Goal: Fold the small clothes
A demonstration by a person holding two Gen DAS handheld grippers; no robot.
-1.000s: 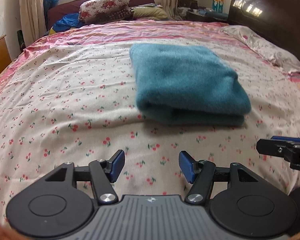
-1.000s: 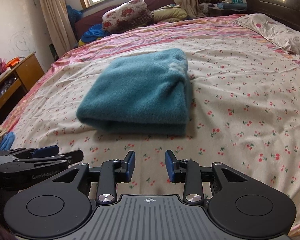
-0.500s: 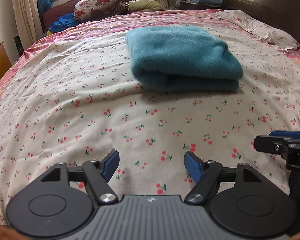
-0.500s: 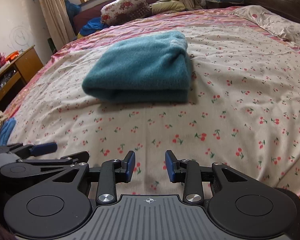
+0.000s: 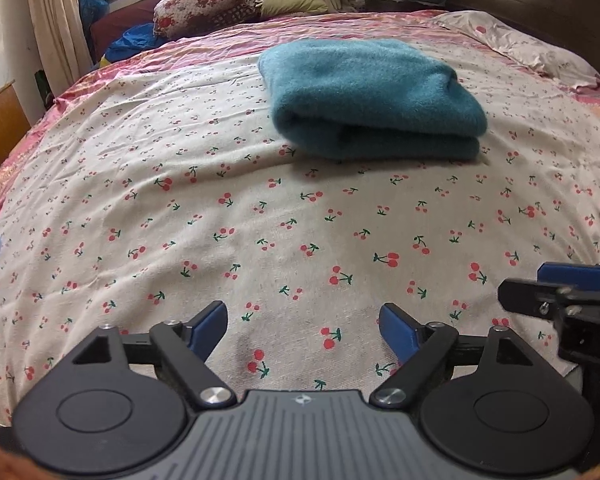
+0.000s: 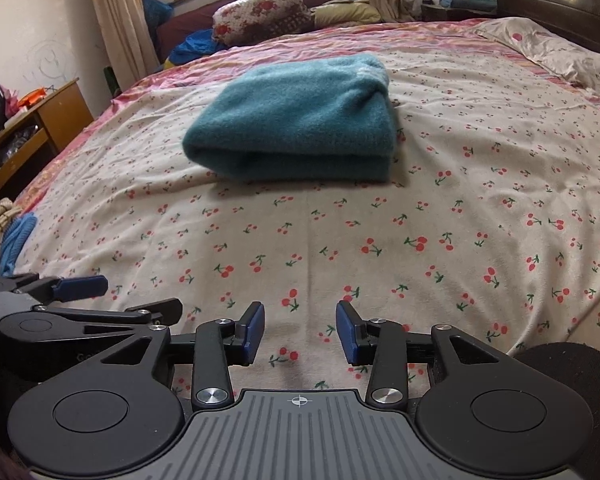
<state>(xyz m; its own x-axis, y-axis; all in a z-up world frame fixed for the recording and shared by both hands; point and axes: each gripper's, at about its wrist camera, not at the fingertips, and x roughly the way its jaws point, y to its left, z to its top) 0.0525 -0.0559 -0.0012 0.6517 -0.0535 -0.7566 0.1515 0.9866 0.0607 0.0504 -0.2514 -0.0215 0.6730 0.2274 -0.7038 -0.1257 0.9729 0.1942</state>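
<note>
A folded teal fleece garment (image 5: 368, 96) (image 6: 300, 120) lies in the middle of the bed with its thick fold toward me. My left gripper (image 5: 302, 328) hovers over the cherry-print sheet well short of it, its jaws opening with nothing between them. My right gripper (image 6: 300, 332) hangs beside it to the right, jaws also opening and bare. The right gripper's fingers (image 5: 560, 292) show at the right edge of the left wrist view. The left gripper's fingers (image 6: 80, 286) show at the left edge of the right wrist view.
The bed (image 5: 180, 200) has a cherry-print sheet and a pink border. A floral bundle and pillows (image 6: 260, 16) sit at the far end by the window. A dark headboard (image 5: 540, 4) stands at the right, a wooden desk (image 6: 40, 120) at the left. Blue and striped cloth (image 6: 4, 236) lies at the bed's left edge.
Both grippers have drawn back from the teal garment toward the near edge of the bed. The left jaws have spread much wider, and the right jaws have widened a little.
</note>
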